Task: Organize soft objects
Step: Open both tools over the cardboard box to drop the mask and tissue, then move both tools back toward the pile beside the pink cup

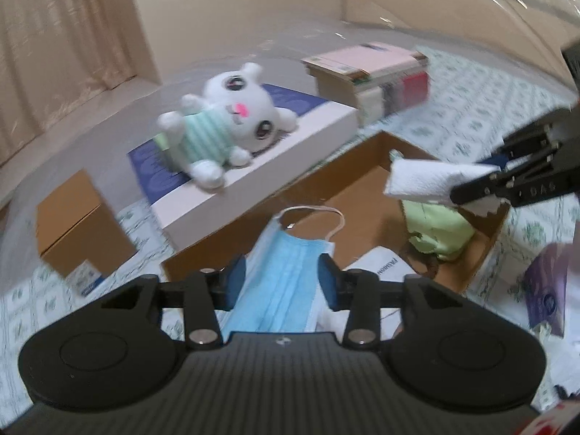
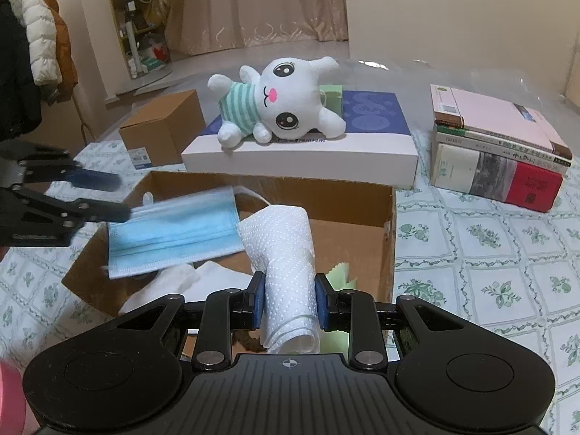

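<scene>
We see the left gripper (image 1: 282, 282) with its blue pads apart; the blue face mask (image 1: 279, 282) lies between them, and in the right wrist view the lower finger touches the mask's edge while the upper finger stands clear above it. We cannot tell whether the mask is gripped or only resting on that finger. The mask hangs over the left part of the open cardboard box (image 2: 389, 224), its white ear loop (image 1: 319, 214) trailing toward the box's far wall.

The right gripper (image 2: 290, 301) is clamped on a rolled white paper towel (image 2: 282, 250), pads pressed against its sides. The towel sticks out forward past the fingertips, over the box interior. In the left wrist view the same towel (image 1: 424, 181) projects from the right gripper (image 1: 482, 181) above a green cloth (image 1: 438, 228) lying in the box.

Inside the box we also note white tissue (image 2: 170, 286) under the mask.

Behind the box: a white plush rabbit (image 2: 279, 108) in a green-striped shirt, lying on its side on a flat white-and-blue box (image 2: 380, 145). Left of that, a closed brown carton (image 2: 163, 127). Right, a stack of books (image 2: 496, 148). Everything sits on a floral tablecloth (image 2: 489, 253). The left wrist view is motion-blurred.
</scene>
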Available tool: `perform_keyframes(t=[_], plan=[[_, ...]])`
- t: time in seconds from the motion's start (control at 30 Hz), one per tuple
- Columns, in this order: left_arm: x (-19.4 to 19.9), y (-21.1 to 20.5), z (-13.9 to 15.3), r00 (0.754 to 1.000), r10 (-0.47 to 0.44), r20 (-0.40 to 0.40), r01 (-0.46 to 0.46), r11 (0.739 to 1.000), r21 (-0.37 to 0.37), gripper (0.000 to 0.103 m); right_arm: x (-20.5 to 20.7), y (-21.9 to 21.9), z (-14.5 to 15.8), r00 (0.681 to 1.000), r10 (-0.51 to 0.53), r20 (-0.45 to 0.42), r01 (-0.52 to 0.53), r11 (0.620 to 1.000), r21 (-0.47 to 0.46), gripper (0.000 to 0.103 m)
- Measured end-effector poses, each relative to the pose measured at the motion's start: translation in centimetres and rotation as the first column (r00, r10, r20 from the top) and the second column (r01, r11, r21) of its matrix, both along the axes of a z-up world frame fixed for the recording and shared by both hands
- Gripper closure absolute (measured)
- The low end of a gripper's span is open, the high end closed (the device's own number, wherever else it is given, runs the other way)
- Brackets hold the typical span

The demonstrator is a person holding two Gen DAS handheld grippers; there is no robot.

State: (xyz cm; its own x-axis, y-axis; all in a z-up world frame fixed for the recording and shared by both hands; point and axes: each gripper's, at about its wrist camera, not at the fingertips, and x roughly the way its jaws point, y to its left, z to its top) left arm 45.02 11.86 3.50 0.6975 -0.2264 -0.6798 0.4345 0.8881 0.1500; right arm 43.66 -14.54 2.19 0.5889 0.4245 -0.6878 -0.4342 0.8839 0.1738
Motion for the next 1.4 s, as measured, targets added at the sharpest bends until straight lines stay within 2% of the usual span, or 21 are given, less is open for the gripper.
perform_keyframes(t=[0.13,0.2,0.23,0.27,0.37,0.57,0.87,1.17,1.3,1.4], plan=[[-0.9,1.8,0.7,0.997,0.079,0.012,-0.078,0.995,-0.057,0.043,0.5,0.4,-0.1,1.000,-0.005,-0.007,0.005,0.999,0.032,0.074],[-1.4,2.4,0.9,0.994,0.109,0.027,-0.107,0.992,-0.073,0.035,0.9,0.5,-0.2,1.000,0.003,-0.008,-0.003,0.998,0.069,0.060],[-1.8,2.6,1.0,0.992,0.124,0.039,-0.121,0.990,-0.068,0.033,0.9,0.5,-0.1,1.000,-0.001,-0.005,0.002,0.996,0.089,0.042],[-2.1,2.7,1.1,0.988,0.140,0.058,-0.137,0.989,-0.057,0.031,0.9,0.4,0.0,1.000,-0.009,0.000,0.009,0.994,0.105,0.032],[-3.3,3.0,1.5,0.980,0.171,0.100,-0.168,0.985,-0.037,0.029,0.7,0.1,0.5,0.999,-0.037,0.007,0.036,0.992,0.123,0.031],[-6.3,3.7,3.4,0.968,0.222,0.114,-0.212,0.973,-0.093,0.027,-1.7,-0.6,2.4,0.998,-0.051,0.027,0.047,0.991,0.124,0.031],[-15.2,3.1,7.7,0.941,0.301,0.156,-0.276,0.947,-0.162,0.020,-10.1,-2.3,7.5,0.994,-0.060,0.096,0.042,0.983,0.180,0.031],[-25.7,1.5,8.9,0.872,0.439,0.216,-0.401,0.894,-0.199,0.019,-20.1,-2.6,9.8,0.981,-0.029,0.194,-0.006,0.984,0.180,0.031],[-30.0,0.6,8.8,0.846,0.474,0.245,-0.426,0.876,-0.225,0.019,-23.5,-3.0,9.2,0.980,-0.033,0.194,-0.005,0.982,0.190,0.031],[-32.5,-0.3,8.2,0.831,0.492,0.259,-0.449,0.869,-0.209,0.019,-25.8,-3.7,8.6,0.984,-0.043,0.175,0.004,0.977,0.213,0.031]])
